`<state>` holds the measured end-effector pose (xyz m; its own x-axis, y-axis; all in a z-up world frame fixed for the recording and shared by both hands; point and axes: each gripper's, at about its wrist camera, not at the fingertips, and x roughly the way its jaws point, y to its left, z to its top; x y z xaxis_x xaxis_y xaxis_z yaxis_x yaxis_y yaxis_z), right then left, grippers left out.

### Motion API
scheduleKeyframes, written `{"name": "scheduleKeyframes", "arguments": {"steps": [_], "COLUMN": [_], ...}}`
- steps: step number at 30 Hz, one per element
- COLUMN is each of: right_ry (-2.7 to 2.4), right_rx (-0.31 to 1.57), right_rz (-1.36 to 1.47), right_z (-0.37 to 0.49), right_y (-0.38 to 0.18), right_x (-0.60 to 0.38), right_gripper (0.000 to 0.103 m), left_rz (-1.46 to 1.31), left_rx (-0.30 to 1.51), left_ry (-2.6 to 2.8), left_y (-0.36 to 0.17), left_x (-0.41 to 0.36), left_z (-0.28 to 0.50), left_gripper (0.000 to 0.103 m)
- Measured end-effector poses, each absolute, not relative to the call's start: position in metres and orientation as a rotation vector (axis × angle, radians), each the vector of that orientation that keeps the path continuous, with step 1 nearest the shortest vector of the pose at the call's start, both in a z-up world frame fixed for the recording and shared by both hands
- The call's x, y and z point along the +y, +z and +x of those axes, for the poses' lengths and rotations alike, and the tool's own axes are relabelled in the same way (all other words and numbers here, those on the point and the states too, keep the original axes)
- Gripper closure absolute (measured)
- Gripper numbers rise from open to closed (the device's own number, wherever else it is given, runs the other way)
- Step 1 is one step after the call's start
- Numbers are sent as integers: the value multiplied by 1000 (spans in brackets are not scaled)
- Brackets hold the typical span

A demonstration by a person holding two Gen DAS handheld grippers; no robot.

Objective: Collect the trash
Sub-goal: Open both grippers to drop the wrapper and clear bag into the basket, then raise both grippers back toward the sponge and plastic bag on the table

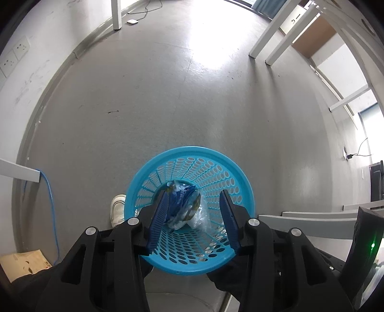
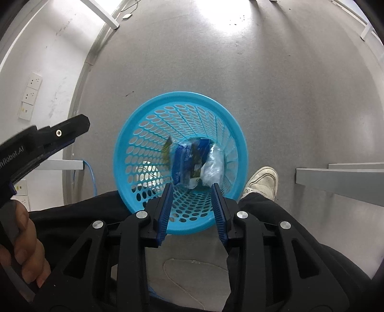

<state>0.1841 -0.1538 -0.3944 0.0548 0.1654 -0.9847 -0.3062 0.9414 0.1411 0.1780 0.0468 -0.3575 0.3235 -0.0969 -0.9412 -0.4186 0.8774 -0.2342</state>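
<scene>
A: Start closest in. What is the left tool (image 1: 194, 208) doing?

B: Its two blue ribbed fingers (image 1: 159, 216) stand wide apart over the mouth of the blue plastic wastebasket (image 1: 230, 168), with nothing between them. In the right wrist view the same tool shows from the side at the left edge, with the person's left hand (image 2: 26, 244) wrapped around its handle.

A: And the right tool (image 2: 192, 199)?

B: Also spread, a little narrower than the left, and gripping nothing. It points down at the near rim of the same wastebasket.

A: Where is the trash?

B: At the bottom of the wastebasket. There is a crumpled blue snack wrapper (image 2: 183, 163) with white lettering I cannot read, and touching it on the right a wad of clear plastic film (image 2: 213, 168). A darker yellow-green scrap (image 2: 168, 146) sticks up just beside the wrapper on the left.

A: What carries the wastebasket?

B: The grey floor (image 1: 168, 96). It stands upright between the person's legs in black trousers (image 2: 276, 216), with a white sneaker (image 2: 262, 182) just beside it on the right in the right wrist view.

A: Farther out?

B: A blue cable (image 1: 51, 204) runs down by the white wall at the floor's left edge, and a brown cardboard piece (image 1: 24, 264) lies near it. Wall sockets (image 2: 32, 94) sit on that wall. Well beyond the wastebasket, white table legs (image 1: 266, 40) stand toward the floor's far right, and a small white device (image 1: 132, 21) with a cord lies at the far edge.
</scene>
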Motion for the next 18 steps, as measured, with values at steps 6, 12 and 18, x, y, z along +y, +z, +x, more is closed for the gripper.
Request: {"name": "scheduleKeyframes", "arguments": {"steps": [6, 12, 18], "right_ry": [373, 402, 411], "right_rx": [1459, 1335, 1257], "right_rz": [-109, -139, -174], "right_z": [181, 160, 141], "right_y": [-385, -348, -320], "right_x": [-157, -162, -171], "right_gripper": [68, 56, 51], "left_rz": [-489, -572, -471], "left_rx": [1251, 1255, 1165], "left_ry": [260, 275, 256], "left_y": [-355, -348, -320], "left_x": [51, 61, 47], "left_z": [164, 142, 122], "left_gripper": [60, 57, 46]}}
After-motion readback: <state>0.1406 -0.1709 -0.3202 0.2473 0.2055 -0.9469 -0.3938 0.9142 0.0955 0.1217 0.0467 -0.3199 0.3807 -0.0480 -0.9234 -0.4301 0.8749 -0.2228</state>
